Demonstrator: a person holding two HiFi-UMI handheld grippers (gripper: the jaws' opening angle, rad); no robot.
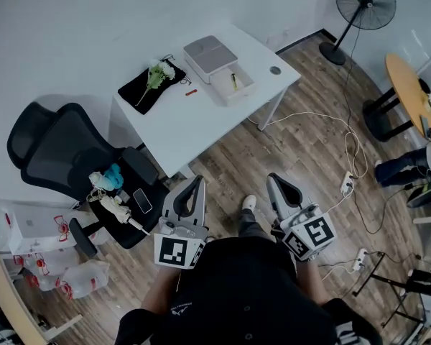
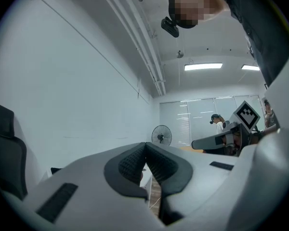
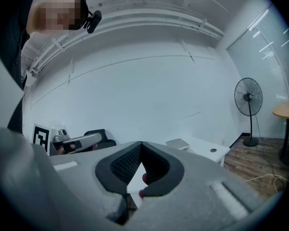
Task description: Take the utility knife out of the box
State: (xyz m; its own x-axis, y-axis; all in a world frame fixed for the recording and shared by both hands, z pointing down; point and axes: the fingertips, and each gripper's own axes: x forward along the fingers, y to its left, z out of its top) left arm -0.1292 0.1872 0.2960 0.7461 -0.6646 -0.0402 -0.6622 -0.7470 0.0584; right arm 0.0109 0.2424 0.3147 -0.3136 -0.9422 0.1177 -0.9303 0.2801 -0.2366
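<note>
One white table (image 1: 201, 113) sits in the upper centre of the head view. On it is one open box (image 1: 226, 90) with one utility knife (image 1: 233, 81) lying inside. Two grippers are held low in the frame, well apart from the table. The left gripper (image 1: 199, 179) has its jaws closed tip to tip on nothing. The right gripper (image 1: 274, 177) is closed and empty too. One black chair (image 1: 65, 157) stands at left, and one fan (image 1: 365, 2) at upper right.

Left tool (image 2: 145, 146) and right tool (image 3: 141, 145) closed (empty).
</note>
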